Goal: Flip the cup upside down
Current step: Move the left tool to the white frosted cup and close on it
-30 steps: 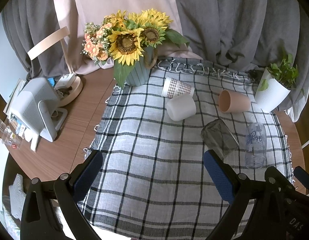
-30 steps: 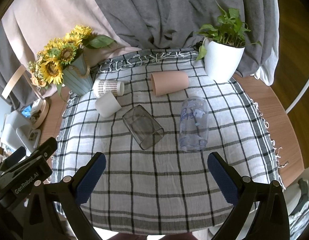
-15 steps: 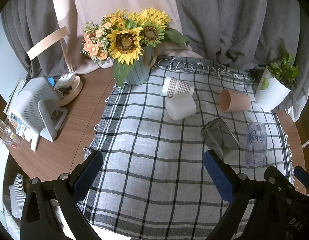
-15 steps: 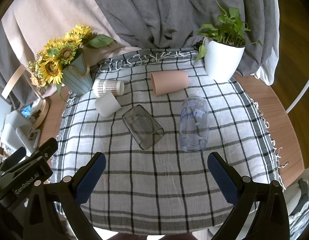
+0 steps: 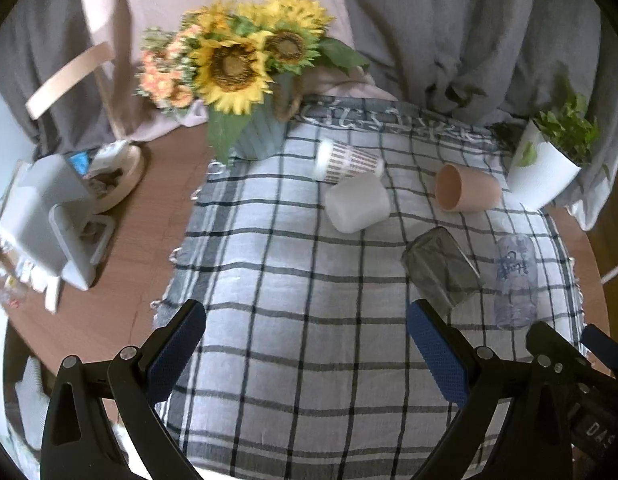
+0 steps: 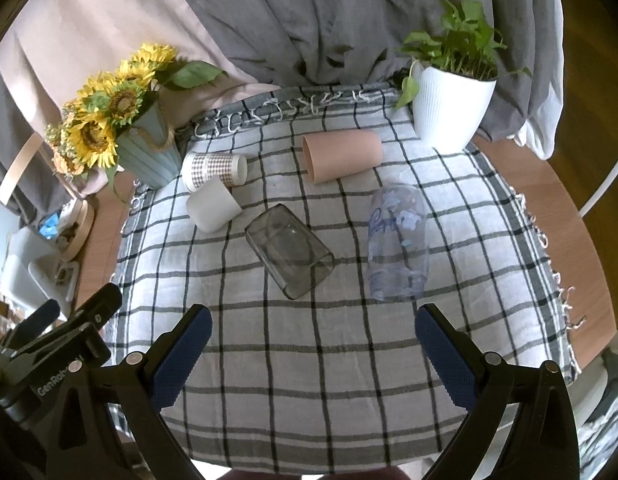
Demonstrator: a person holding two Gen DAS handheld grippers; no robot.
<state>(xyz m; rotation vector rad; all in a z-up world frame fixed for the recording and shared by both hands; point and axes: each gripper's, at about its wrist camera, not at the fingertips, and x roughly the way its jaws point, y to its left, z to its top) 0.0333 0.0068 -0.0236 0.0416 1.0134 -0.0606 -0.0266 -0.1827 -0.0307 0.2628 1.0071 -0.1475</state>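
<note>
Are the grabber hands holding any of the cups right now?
No. Both the left gripper and the right gripper are open and empty. All five cups, like the smoky glass, lie on their sides on the checked cloth.

The left wrist view is blurring and its framing is shifting: the sunflower vase (image 5: 261, 136), the checked paper cup (image 5: 345, 160) and the white cup (image 5: 359, 203) are sitting slightly lower and further right in frame than half a second ago, and the potted plant (image 5: 549, 164) is drawing toward the right edge, indicating that the left gripper (image 5: 305, 344) is moving. The right wrist view is remaining sharp, its contents showing no displacement.
</note>
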